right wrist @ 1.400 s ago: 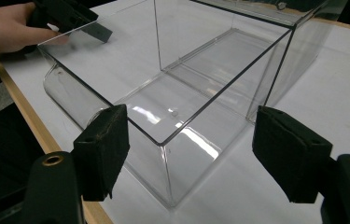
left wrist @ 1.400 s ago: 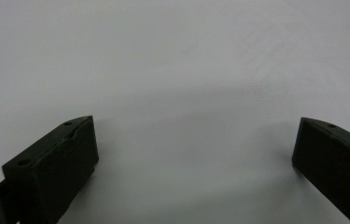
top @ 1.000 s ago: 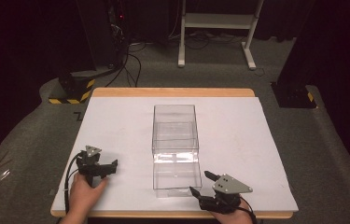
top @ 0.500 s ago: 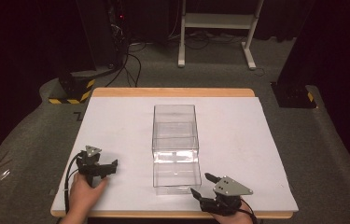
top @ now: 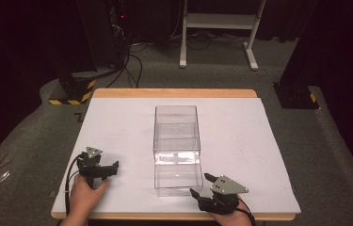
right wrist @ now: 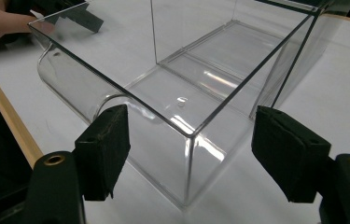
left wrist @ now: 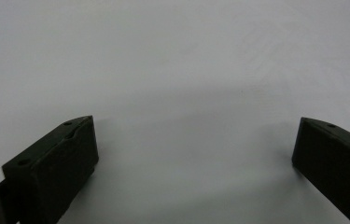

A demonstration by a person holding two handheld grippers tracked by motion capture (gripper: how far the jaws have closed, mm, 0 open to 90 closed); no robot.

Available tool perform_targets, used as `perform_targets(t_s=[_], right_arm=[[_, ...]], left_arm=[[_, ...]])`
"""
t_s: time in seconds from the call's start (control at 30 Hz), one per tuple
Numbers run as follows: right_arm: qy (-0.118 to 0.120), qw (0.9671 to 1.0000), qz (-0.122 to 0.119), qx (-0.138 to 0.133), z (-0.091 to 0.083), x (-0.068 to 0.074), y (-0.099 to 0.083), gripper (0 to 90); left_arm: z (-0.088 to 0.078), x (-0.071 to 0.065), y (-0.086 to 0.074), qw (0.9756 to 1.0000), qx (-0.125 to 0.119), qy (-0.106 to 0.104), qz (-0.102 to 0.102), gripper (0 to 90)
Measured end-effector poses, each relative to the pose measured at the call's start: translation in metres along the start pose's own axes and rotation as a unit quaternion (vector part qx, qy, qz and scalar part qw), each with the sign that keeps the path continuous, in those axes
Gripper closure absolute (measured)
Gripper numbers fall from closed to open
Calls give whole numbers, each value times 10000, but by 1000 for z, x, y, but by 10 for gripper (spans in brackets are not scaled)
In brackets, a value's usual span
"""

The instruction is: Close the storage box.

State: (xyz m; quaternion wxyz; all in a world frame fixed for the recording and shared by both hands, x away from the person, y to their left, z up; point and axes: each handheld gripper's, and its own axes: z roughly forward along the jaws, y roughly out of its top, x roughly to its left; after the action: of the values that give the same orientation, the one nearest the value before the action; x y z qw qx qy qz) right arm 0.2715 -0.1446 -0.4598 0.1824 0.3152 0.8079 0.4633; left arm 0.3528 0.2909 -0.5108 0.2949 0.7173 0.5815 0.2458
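Dark floor and cables lie beyond my white worktop (top: 268, 141). Mid-worktop stands a clear box (top: 176, 136), its drawer (top: 176, 176) pulled out toward six o'clock. My right gripper (top: 201, 184) sits at five o'clock, its fingers (right wrist: 105, 147) parted at the drawer's near corner without touching it; they have just been opening a little. My left gripper (top: 110, 168) rests at seven o'clock, well apart from the box, fingers (left wrist: 56, 163) spread wide over bare worktop, holding nothing.
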Motion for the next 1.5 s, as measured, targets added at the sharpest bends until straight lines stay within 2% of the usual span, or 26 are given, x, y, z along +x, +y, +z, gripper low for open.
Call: perform_targets(t_s=[0.3,0.5,1.07,1.5], right_arm=[[-110,9999,82,-11,5,0,2,281],[-161,9998,24,78,8,-2,4,293],[-199,9997,25,116,17,-2,11,292],[-177,9997,5,161,22,-7,16,291]], left_arm=[[0,0,0,10000,0,-1,-1,5],[0,0,0,10000,1,0,-4,5],[0,0,0,10000,-3,0,-2,5],[0,0,0,10000,3,1,-3,5]])
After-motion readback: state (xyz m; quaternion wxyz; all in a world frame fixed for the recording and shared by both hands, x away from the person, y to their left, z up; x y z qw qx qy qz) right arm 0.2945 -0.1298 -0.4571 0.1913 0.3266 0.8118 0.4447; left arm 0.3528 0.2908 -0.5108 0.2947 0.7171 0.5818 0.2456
